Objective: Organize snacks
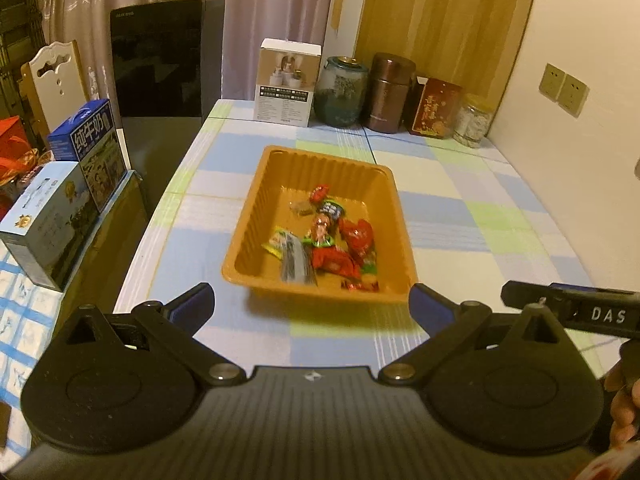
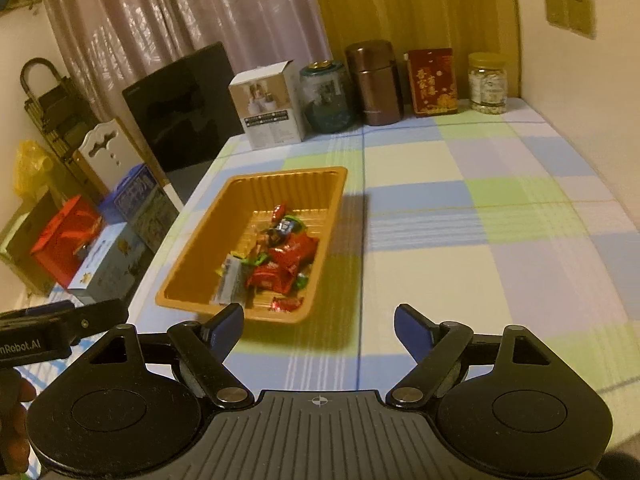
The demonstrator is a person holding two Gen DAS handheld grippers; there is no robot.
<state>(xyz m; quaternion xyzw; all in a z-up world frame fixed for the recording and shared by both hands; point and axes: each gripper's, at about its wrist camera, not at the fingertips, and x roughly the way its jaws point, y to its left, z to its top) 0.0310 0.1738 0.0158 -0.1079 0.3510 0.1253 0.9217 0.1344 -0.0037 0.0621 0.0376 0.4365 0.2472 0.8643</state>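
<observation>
L gripper (image 1: 312, 306) wide open, empty, R gripper (image 2: 319, 326) open, empty, snacks (image 1: 328, 244) in orange tray (image 1: 256, 216)

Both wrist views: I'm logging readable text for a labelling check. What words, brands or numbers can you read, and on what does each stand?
"DAS": white letters on the right claw's black body, left wrist view.
"nRobot.AI": cut off at the edge, on the left claw's body, right wrist view.
"纯牛奶": on the blue milk carton.
Gold characters on the red tin: too blurred.
Print on the white box, the jar label and the snack wrappers: too small.
</observation>
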